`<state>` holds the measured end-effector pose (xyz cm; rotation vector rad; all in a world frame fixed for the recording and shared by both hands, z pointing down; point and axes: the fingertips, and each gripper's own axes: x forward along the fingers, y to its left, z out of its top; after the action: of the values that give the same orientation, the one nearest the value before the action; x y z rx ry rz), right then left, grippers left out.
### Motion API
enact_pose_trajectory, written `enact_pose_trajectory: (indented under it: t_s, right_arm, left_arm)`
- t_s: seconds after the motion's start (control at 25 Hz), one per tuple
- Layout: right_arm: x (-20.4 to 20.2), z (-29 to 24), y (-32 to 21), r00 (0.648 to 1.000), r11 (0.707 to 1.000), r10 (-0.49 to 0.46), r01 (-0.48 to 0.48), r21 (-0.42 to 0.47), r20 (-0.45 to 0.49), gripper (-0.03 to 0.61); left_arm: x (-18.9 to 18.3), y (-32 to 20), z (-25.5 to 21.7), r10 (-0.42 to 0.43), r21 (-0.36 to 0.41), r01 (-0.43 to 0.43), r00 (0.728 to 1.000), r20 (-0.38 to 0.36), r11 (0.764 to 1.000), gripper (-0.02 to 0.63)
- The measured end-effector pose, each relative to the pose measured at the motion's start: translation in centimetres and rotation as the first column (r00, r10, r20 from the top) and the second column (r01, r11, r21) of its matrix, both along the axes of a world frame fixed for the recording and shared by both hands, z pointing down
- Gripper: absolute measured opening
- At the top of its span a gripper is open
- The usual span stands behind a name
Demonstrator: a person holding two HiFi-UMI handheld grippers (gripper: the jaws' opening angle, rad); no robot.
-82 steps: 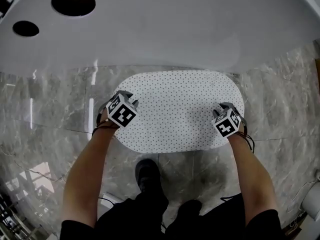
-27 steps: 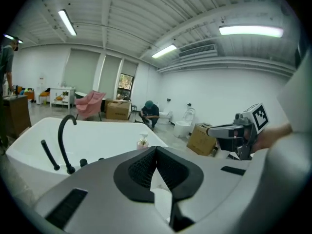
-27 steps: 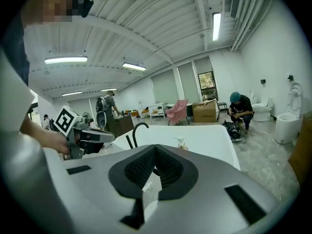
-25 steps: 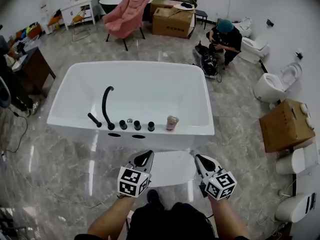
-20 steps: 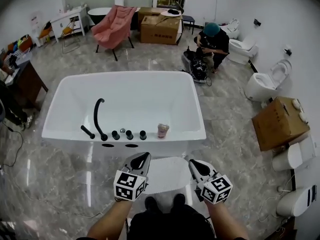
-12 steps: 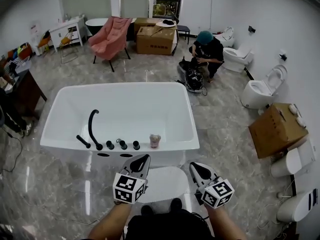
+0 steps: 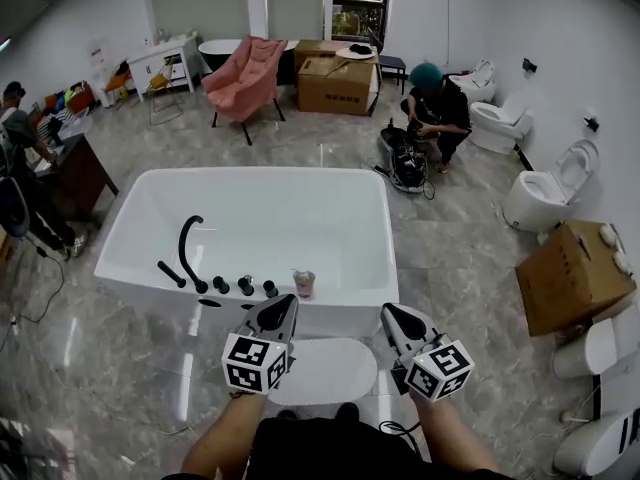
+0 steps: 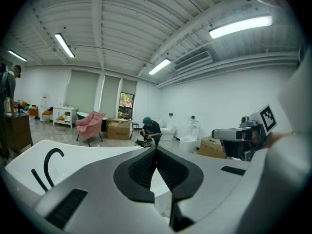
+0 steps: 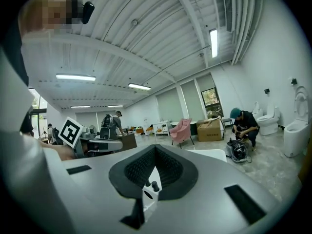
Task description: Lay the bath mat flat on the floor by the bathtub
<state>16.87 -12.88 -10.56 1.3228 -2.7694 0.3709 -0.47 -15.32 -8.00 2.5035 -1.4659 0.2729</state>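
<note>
The white oval bath mat (image 7: 325, 370) lies flat on the marble floor against the near side of the white bathtub (image 7: 250, 218). I stand over the mat with both grippers raised above it. My left gripper (image 7: 285, 304) is shut with nothing in it, its tips pointing toward the tub; the same shows in the left gripper view (image 8: 155, 150). My right gripper (image 7: 390, 313) is also shut and empty, as in the right gripper view (image 9: 154, 147). Neither gripper touches the mat.
A black faucet (image 7: 186, 248) and a cup (image 7: 304, 284) sit on the tub's near rim. A crouching person (image 7: 432, 108) is beyond the tub. Toilets (image 7: 550, 183) and a cardboard box (image 7: 572, 273) stand to the right, a pink chair (image 7: 245, 78) at the back.
I have stood up from the mat, which both grippers were down on a few seconds ago. Over the last second the view shifted slightly; the grippers stay shut and raised.
</note>
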Motion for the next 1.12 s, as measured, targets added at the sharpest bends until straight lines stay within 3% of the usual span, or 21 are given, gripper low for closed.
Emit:
enact_pose_trajectory:
  t_s: [0.2, 0.52, 1.12]
  right_arm:
    - [0.1, -1.8, -1.4, 0.999, 0.998, -0.035, 0.034, 0.044, 0.013, 0.012]
    - [0.2, -2.8, -2.8, 1.0, 0.996, 0.011, -0.013, 0.086, 0.018, 0.012]
    - [-2.5, -2.5, -3.6, 1.0, 0.997, 0.0, -0.001, 0.071, 0.021, 0.012]
  left_arm:
    - [-0.2, -1.0, -2.2, -0.061, 0.034, 0.062, 0.998, -0.027, 0.998, 0.012]
    - [0.2, -2.8, -2.8, -0.002, 0.066, 0.001, 1.0, 0.021, 0.998, 0.012]
    - [-2.4, -4.0, -2.2, 0.001, 0.036, -0.001, 1.0, 0.015, 0.999, 0.012]
